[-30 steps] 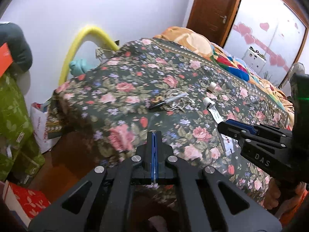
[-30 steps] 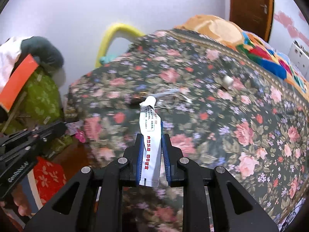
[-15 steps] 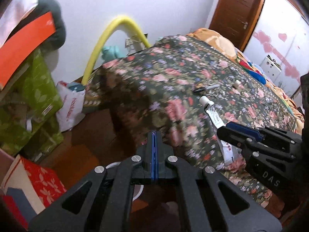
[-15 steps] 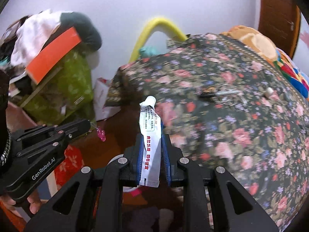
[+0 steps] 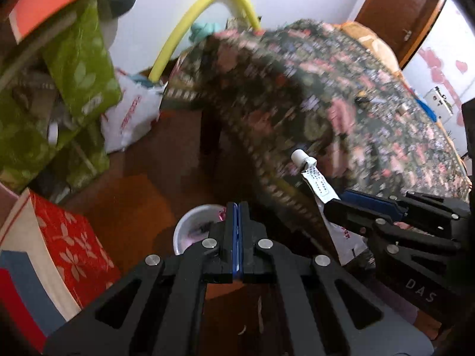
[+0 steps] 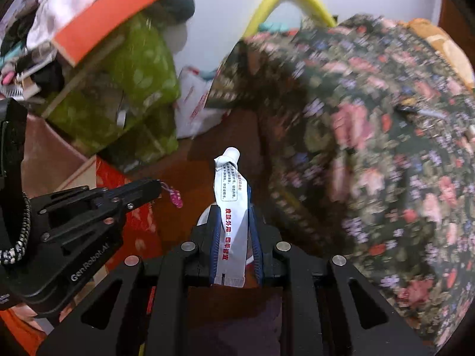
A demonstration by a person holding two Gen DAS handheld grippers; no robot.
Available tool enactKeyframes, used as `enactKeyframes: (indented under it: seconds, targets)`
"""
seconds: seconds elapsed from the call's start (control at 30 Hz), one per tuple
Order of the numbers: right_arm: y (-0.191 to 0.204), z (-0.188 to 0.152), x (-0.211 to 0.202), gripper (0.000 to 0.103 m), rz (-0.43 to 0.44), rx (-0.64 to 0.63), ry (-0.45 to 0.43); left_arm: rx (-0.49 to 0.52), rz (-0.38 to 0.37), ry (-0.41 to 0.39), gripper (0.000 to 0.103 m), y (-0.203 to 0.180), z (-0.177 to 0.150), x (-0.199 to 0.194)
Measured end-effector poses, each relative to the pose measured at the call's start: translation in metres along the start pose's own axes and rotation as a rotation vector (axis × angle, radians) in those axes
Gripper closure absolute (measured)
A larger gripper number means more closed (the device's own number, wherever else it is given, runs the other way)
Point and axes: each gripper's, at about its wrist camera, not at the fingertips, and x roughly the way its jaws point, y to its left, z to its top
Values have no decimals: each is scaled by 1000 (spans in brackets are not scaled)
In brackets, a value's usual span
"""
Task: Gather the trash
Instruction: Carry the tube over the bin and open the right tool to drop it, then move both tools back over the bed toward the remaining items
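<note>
My right gripper is shut on a crumpled white ointment tube with red lettering, its cap pointing forward; the tube also shows in the left wrist view, sticking out of the right gripper. My left gripper is shut, and in the right wrist view a small pink wrapper dangles from the left gripper's tip. Both grippers point down over the brown floor beside the bed. A white round bin stands on the floor just under the left fingertips, with some bits inside.
The bed with its dark floral cover fills the right side, its edge close to both grippers. Green boxes, a red patterned box, a white plastic bag and a yellow hoop crowd the left.
Both grippers have swung left and down, off the bed and over the floor. The white bin has come into view under the left gripper. Both grips are unchanged.
</note>
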Motion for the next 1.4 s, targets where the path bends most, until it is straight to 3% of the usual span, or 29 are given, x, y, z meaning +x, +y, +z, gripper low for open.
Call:
enactKeyframes:
  seconds: [0.33, 0.6, 0.73, 1.03, 1.4]
  targets:
    - [0, 1, 72, 85, 22, 10, 188, -60, 5, 187, 103, 36, -25, 71]
    - [-1, 4, 102, 84, 65, 61, 264, -108, -30, 250, 101, 48, -27, 92]
    - [1, 6, 108, 67, 39, 56, 290, -143, -31, 282, 95, 54, -26, 97]
    - [4, 4, 80, 65, 29, 13, 226, -123, 14, 216, 94, 51, -23, 69]
    - [-18, 4, 1, 65, -40, 0, 5, -43, 35, 54, 94, 17, -5, 2]
